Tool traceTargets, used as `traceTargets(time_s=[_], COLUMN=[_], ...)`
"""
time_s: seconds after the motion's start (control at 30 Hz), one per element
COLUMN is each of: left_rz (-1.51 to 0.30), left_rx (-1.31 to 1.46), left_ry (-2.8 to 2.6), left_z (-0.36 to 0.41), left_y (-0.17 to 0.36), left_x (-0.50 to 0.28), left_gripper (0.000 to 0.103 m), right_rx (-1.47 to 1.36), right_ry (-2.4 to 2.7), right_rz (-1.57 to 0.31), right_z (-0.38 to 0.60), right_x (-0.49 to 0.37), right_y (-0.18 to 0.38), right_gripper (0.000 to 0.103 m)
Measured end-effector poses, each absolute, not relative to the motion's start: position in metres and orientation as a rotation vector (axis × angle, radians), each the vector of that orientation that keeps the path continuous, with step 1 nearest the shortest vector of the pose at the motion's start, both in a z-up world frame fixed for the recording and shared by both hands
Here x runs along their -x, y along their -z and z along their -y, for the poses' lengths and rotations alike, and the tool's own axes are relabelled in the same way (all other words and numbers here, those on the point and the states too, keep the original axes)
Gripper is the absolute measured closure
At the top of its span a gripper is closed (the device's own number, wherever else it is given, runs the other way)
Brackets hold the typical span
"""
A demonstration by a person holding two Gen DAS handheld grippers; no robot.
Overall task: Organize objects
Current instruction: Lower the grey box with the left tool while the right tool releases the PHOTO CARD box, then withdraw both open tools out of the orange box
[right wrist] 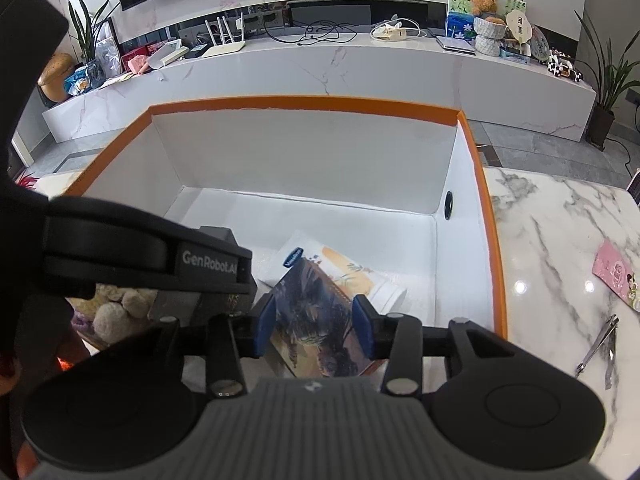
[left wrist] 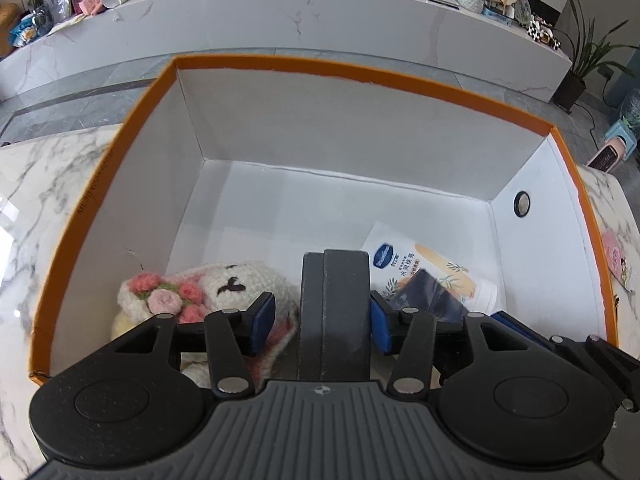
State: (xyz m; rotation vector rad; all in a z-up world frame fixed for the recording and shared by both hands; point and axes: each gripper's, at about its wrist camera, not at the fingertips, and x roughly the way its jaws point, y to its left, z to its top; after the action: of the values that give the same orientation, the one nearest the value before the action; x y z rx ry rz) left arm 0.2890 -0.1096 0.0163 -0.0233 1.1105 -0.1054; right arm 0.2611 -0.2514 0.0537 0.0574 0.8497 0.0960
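Observation:
An orange-rimmed white box (left wrist: 320,66) sits open on a marble table. Inside lie a crocheted plush with pink flowers (left wrist: 224,284) at the left and a white lotion tube (left wrist: 432,268) at the right. My left gripper (left wrist: 322,312) reaches into it, open around an upright dark grey box (left wrist: 336,280); the left pad stands clear of it and the right pad is at its side. My right gripper (right wrist: 316,320) is open around a dark patterned box (right wrist: 320,336) that leans on the lotion tube (right wrist: 352,272). The left gripper's body (right wrist: 140,256) is close on its left.
The marble table (right wrist: 560,240) runs to the right of the orange-rimmed box (right wrist: 496,280). On it lie a pink card (right wrist: 616,276) and nail clippers (right wrist: 600,344). A round hole (left wrist: 522,203) marks the box's right wall. A long white counter with clutter stands behind.

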Motion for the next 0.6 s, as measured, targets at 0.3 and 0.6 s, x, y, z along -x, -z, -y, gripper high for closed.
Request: traceTargets(time_s=[0.3, 0.6], left_rz=[-1.080, -1.052], left_rx=[0.032, 0.025], left_ry=[0.091, 0.089], left_z=[0.107, 0.109], left_y=[-0.027, -0.042], left_x=[-0.285, -0.276], left_gripper=[0.045, 0.045], right_rx=[-0.050, -0.039], right_ry=[-0.098, -0.096], right_rz=[-0.835, -0.808], right_z=[0.249, 0.249], right_x=[-0.257, -0.246], right_y=[-0.058, -0.071], right_gripper=[0.053, 0.049])
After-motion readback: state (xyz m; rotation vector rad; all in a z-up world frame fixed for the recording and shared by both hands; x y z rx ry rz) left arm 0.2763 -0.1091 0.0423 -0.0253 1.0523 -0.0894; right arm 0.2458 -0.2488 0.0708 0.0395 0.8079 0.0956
